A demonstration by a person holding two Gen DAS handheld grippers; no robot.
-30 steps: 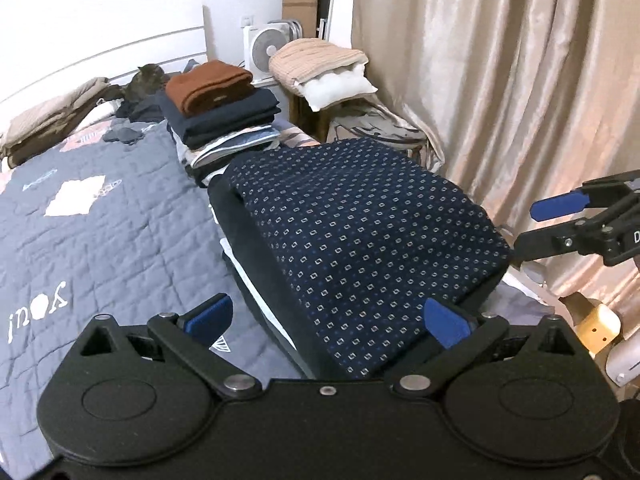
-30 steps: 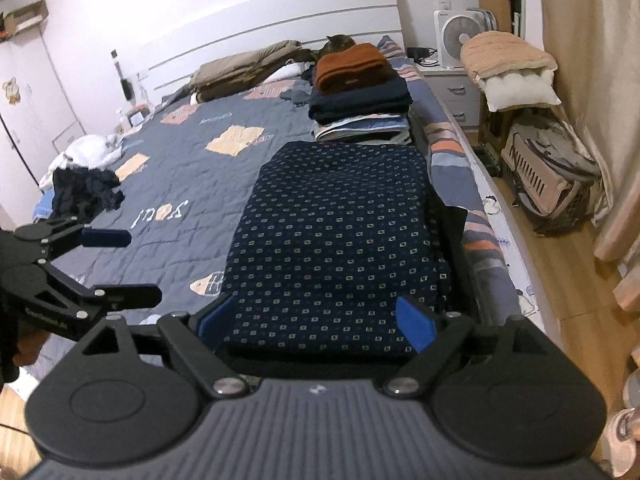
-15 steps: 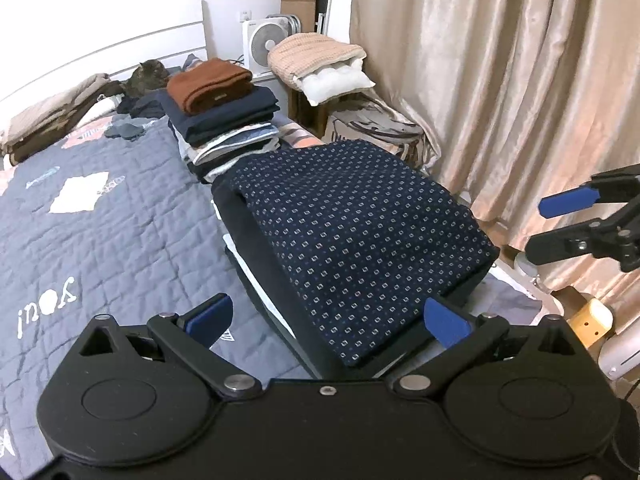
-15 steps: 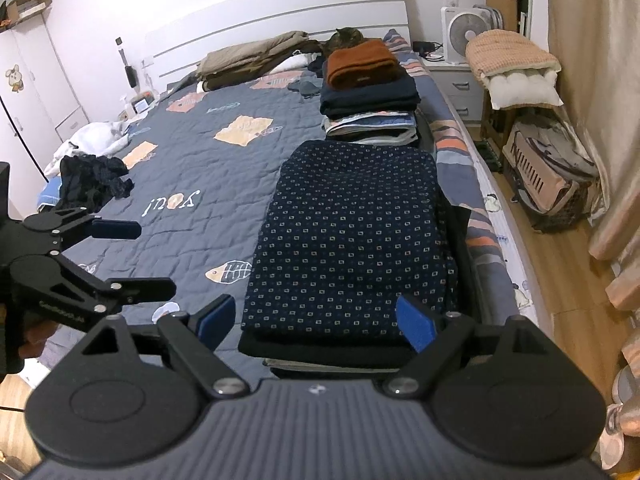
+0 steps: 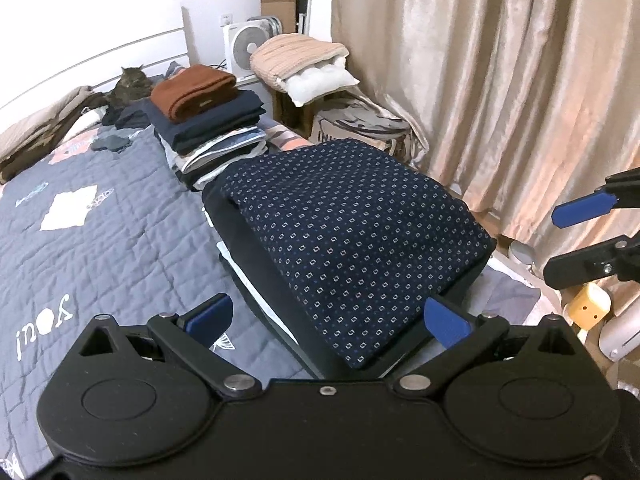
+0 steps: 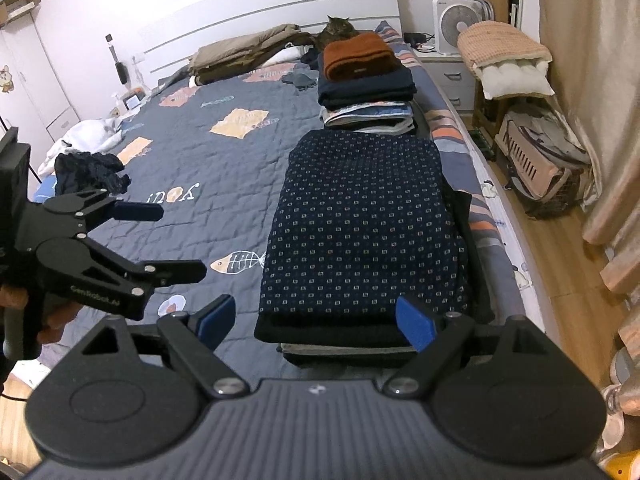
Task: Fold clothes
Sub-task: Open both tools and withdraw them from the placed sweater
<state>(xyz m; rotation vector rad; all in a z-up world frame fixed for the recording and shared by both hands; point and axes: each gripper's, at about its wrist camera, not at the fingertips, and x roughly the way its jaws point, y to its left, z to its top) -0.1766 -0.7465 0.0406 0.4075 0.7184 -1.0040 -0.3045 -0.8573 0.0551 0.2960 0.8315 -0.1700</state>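
A folded navy garment with a small square print (image 5: 352, 232) lies on top of a low pile of folded clothes at the bed's right edge; it also shows in the right wrist view (image 6: 360, 224). My left gripper (image 5: 326, 318) is open and empty, just short of the pile's near corner. My right gripper (image 6: 316, 320) is open and empty, just short of the pile's near end. Each gripper shows in the other's view, the right gripper (image 5: 580, 236) and the left gripper (image 6: 172, 240), both with jaws apart.
A taller stack of folded clothes topped by a rust sweater (image 6: 360, 58) stands behind the pile. A cat (image 6: 338, 30) sits by the headboard. A dark crumpled garment (image 6: 90, 172) and white cloth (image 6: 86, 134) lie at the quilt's (image 6: 192, 176) left edge. Curtain (image 5: 500, 80), pet carrier (image 6: 536, 160), fan (image 6: 456, 24) at right.
Both grippers have drawn back and up from the navy pile, which now lies farther off in both views. Both stayed open and empty.
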